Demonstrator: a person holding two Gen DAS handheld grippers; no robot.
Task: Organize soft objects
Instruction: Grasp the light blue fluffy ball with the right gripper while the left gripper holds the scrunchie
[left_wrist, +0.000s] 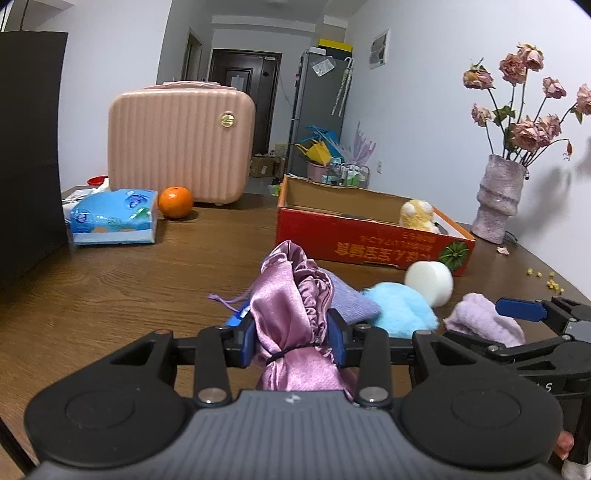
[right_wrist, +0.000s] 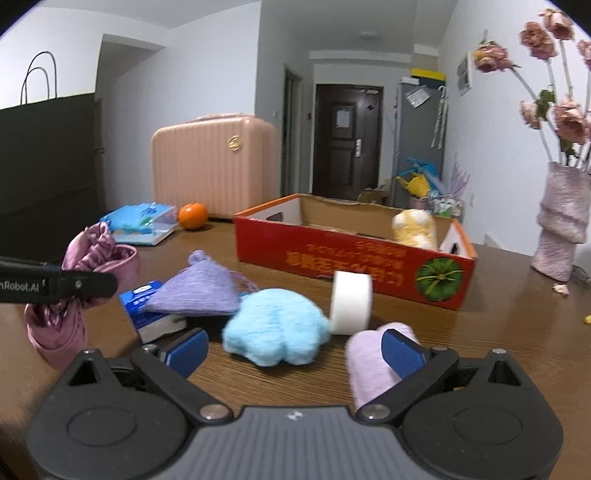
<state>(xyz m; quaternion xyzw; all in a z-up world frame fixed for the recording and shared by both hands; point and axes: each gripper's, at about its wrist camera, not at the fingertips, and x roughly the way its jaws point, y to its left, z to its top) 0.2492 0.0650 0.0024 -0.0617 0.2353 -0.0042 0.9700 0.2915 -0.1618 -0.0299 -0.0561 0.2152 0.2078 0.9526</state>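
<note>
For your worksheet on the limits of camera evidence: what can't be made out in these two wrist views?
- Red box floor: both views, near wall hides it.
- Blue packet: right wrist view, purple knit pouch covers it.
- Pink satin pouch bottom: left wrist view, left gripper body hides it.
- Box lettering: upside down, blurred.

I work at a dark wood-grain table pushed against a white wall on my right. Beyond the table's far edge a hallway runs to a dark brown door, with a second doorway on its left side. A grey fridge stands along the right wall, a yellow box on top of it and colourful clutter at its foot. A round ceiling lamp sits over the hallway. The light is even and cool.
</note>
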